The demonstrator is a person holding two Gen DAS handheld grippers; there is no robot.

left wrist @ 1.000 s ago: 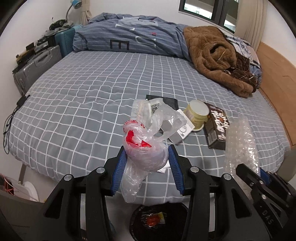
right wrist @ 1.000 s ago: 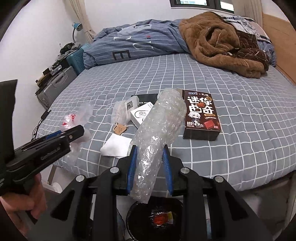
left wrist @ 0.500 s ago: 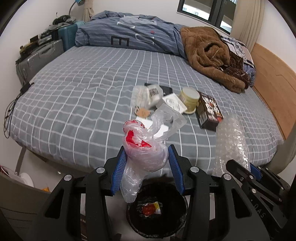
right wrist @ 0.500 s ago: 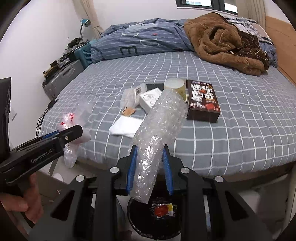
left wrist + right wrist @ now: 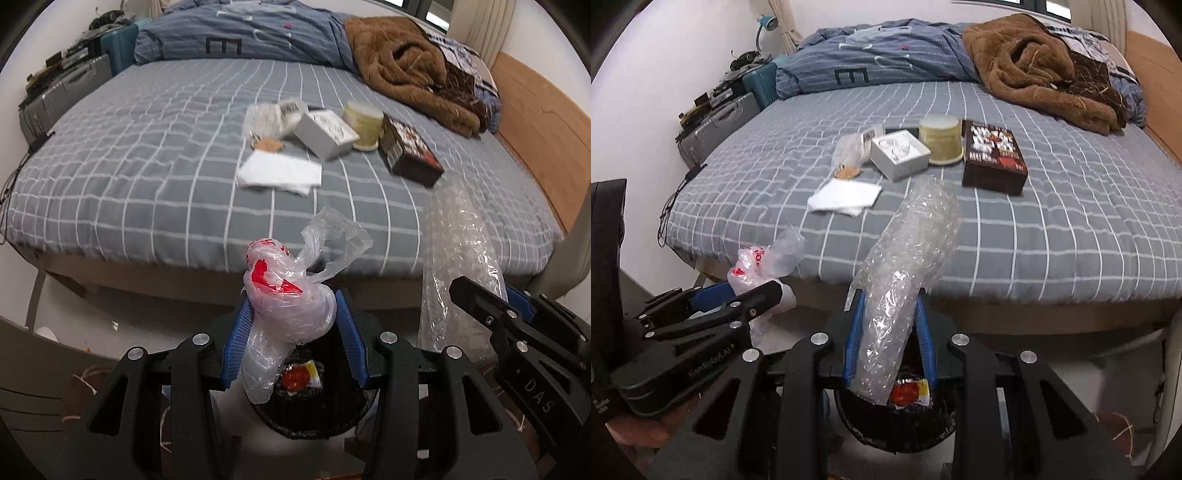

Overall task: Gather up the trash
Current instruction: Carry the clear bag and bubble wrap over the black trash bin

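Note:
My left gripper is shut on a crumpled clear plastic bag with red print; it also shows in the right wrist view. My right gripper is shut on a roll of bubble wrap, which also shows in the left wrist view. Both hang off the bed's near edge, above a black trash bin on the floor; the bin holds a red and yellow wrapper. On the bed lie a white tissue, a white box, a clear packet, a round tub and a dark box.
The grey checked bed fills the middle of both views. A brown blanket and blue duvet lie at the far end. Suitcases stand along the left wall. A wooden bed frame runs along the right.
Both grippers have drawn back from the bed and lowered with their loads held. The trash bin has come fully into view beneath them.

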